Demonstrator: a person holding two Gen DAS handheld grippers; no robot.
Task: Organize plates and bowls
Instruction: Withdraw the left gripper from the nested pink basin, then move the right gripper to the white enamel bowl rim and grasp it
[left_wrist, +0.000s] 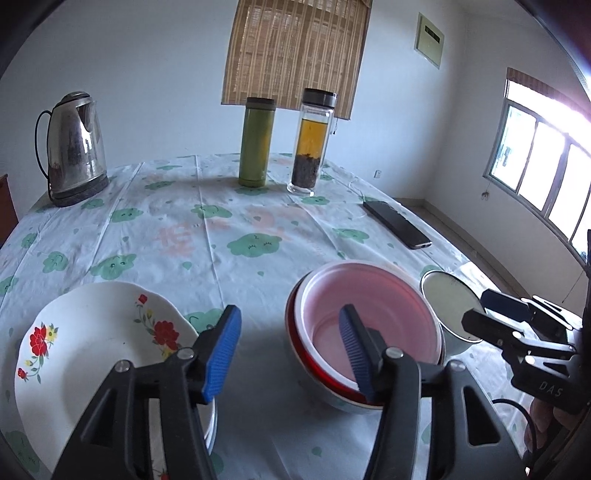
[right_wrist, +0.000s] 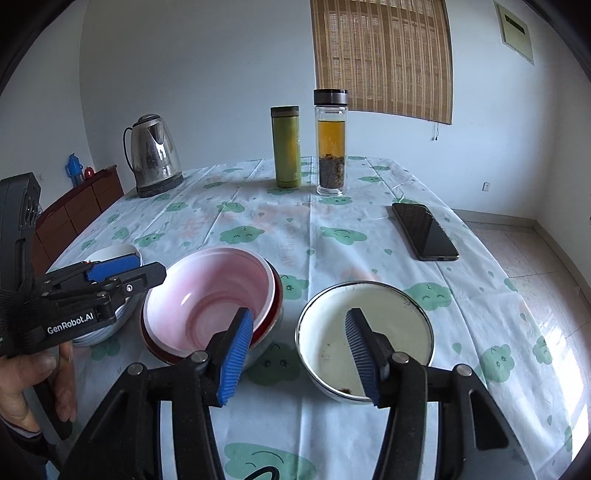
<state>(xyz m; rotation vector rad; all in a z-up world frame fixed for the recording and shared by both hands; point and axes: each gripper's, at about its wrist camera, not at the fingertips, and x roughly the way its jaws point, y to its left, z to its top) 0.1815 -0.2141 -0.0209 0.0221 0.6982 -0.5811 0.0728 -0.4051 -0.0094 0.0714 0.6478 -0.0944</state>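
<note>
A pink bowl (left_wrist: 369, 310) (right_wrist: 207, 295) sits nested in a red-rimmed bowl (left_wrist: 314, 369) near the table's front. My left gripper (left_wrist: 290, 350) (right_wrist: 136, 271) is open: one finger hangs over the pink bowl's inside, the other stands outside its left rim. A white flowered plate (left_wrist: 92, 350) (right_wrist: 110, 254) tops a small stack on the left. A white enamel bowl (left_wrist: 443, 302) (right_wrist: 332, 325) with a dark rim stands to the right. My right gripper (right_wrist: 299, 356) (left_wrist: 480, 312) is open astride its left rim, pads touching nothing.
At the back stand a steel kettle (left_wrist: 74, 147) (right_wrist: 155, 155), a green flask (left_wrist: 256, 144) (right_wrist: 286, 144) and a glass tea bottle (left_wrist: 312, 144) (right_wrist: 331, 144). A black phone (left_wrist: 397, 223) (right_wrist: 424, 232) lies at the right. A person's hand (right_wrist: 33, 384) holds the left gripper.
</note>
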